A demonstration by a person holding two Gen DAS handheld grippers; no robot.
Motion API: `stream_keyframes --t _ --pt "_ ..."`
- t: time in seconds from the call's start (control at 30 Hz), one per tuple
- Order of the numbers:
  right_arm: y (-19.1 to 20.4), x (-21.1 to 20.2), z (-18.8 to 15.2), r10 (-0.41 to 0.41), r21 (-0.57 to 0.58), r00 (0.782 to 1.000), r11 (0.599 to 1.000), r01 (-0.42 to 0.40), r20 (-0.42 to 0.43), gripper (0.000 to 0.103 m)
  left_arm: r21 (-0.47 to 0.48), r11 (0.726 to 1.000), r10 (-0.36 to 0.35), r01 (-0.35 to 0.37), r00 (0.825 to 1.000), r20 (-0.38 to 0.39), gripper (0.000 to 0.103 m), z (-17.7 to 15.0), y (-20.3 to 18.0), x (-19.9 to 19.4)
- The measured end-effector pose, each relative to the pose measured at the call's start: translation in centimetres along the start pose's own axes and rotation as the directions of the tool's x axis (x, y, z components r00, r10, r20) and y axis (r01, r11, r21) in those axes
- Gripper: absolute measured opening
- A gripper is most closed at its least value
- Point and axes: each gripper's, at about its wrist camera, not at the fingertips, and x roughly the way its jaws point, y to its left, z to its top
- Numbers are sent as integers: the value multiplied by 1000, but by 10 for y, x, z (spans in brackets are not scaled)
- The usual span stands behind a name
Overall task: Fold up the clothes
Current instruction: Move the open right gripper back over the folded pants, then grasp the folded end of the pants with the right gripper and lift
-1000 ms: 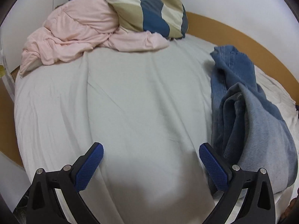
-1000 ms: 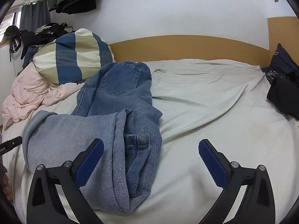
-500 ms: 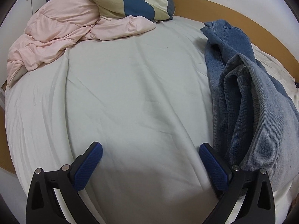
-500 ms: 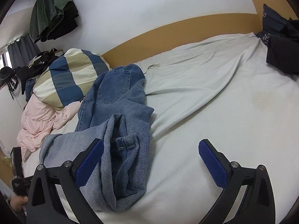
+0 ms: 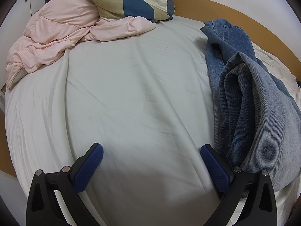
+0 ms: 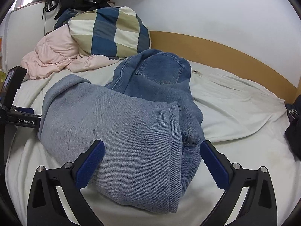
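Right wrist view: the right gripper [image 6: 151,160] hangs wide and empty over the near end of the jeans [image 6: 131,131] crumpled mid-bed, likely heavy, limp denim best pinched at the far waistband, while the left gripper [image 5: 151,163], equally wide, holds nothing.

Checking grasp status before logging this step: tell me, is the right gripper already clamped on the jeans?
No, the right gripper stands wide open, its fingers on either side of the jeans heaped on the bed.
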Motion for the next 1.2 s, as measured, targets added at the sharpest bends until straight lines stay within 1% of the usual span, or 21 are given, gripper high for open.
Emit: stream_keyframes --t 0.13,0.3,0.63,0.97,1.03,1.13,1.2 --pt "-6 4 0 -5 23 1000 1000 5 -18 103 1 1000 0 0 1000 0 103 0 0 0" --pt "-2 6 0 -20 6 999 1000 20 -26 103 1 1000 0 0 1000 0 103 0 0 0" --pt "-1 9 1 -24 -1 999 1000 24 -36 103 2 1000 0 0 1000 0 103 0 1 0" --pt "1 7 -1 -44 -17 998 999 43 -33 103 11 1000 9 -9 1000 -7 103 3 0 3" --pt "0 6 -2 -37 -12 999 999 36 -29 103 12 1000 7 -6 1000 -9 103 4 0 4" --pt "-1 1 -3 6 -2 1000 1000 -6 -8 103 11 1000 -7 7 1000 9 103 0 5 -1" --pt "0 -8 -5 121 -19 993 992 -121 -2 103 4 1000 -3 3 1000 23 101 -3 9 -6"
